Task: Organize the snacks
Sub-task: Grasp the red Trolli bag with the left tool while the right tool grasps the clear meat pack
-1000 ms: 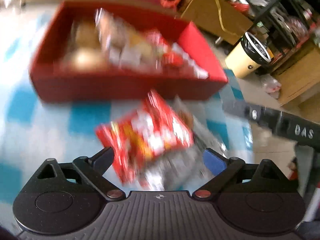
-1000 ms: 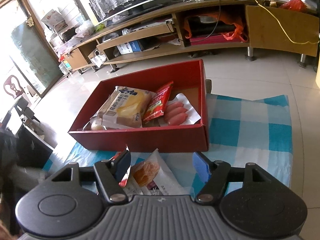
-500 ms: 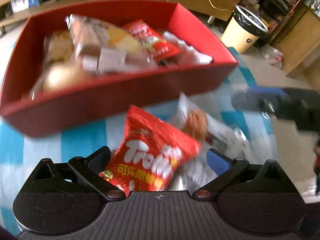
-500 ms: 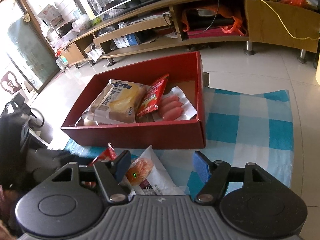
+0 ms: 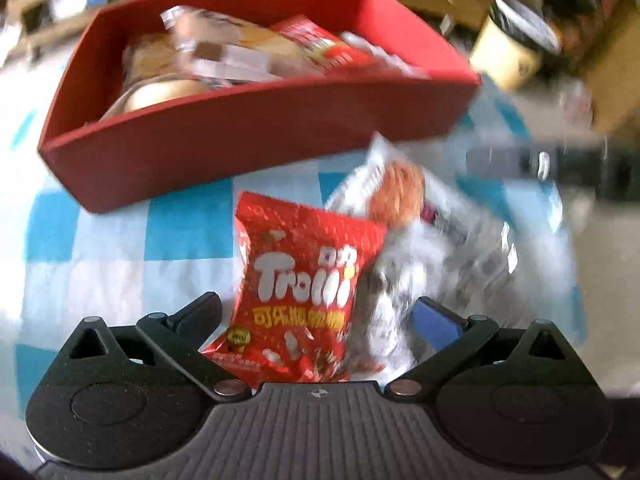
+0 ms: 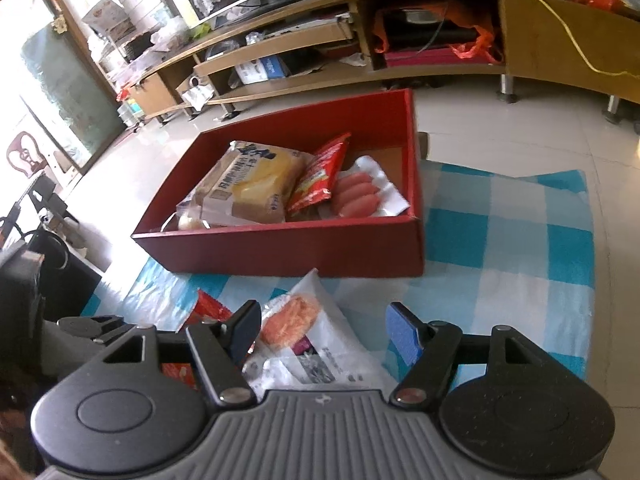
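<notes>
A red Trolli candy bag [image 5: 304, 280] lies on the blue-checked cloth, partly over a white snack packet [image 5: 424, 232] with an orange picture. My left gripper [image 5: 316, 316] is open, its jaws on either side of the red bag's lower end. My right gripper [image 6: 324, 330] is open above the white packet [image 6: 304, 340]; the red bag [image 6: 210, 310] shows to its left. The red box [image 6: 320, 246] behind holds a bread pack [image 6: 248, 184], a red packet [image 6: 320, 172] and sausages [image 6: 356, 196].
The checked cloth [image 6: 500, 248] lies on a tiled floor. A low wooden TV cabinet [image 6: 400, 52] runs along the back. A cream bin [image 5: 516, 44] stands beyond the box on the right. The left gripper's body [image 6: 48, 320] is at the left edge of the right wrist view.
The left gripper has swung around and closed in on the red bag, which now sits between its open jaws. The right gripper has shifted slightly nearer the white packet.
</notes>
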Demonstrator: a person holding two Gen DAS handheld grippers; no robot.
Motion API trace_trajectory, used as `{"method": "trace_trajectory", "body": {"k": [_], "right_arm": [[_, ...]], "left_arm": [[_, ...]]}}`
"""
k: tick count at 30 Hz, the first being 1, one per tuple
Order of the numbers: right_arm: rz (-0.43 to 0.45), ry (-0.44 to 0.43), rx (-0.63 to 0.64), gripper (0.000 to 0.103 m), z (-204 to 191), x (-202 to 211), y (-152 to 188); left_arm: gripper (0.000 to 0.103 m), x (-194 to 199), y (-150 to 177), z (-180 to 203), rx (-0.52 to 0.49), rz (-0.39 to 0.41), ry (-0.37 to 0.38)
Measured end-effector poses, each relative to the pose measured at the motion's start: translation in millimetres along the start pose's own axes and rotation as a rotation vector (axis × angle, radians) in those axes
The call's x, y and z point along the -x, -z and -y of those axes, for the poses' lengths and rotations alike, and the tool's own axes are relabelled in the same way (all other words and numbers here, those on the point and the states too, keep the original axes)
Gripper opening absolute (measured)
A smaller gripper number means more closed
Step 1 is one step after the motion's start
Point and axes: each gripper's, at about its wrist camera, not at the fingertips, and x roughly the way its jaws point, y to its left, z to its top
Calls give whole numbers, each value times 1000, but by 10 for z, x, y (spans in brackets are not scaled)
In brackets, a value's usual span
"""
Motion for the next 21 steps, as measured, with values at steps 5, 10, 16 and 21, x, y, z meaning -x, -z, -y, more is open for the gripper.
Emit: {"method": "trace_trajectory", "body": {"k": [5,10,16,21], "right_arm": [[-1,16,-27,68,78,84,86],[-19,13,-34,68,69,118,210],[-53,14,-25,69,23,90,330],[-84,21,-19,69,-8,11,386]], "left_arm": [[97,43,78,90,-44,14,-21],[77,162,123,-66,43,16,15],[79,265,261,-210,102,3,30],[96,208,194,-314,173,7,25]]}}
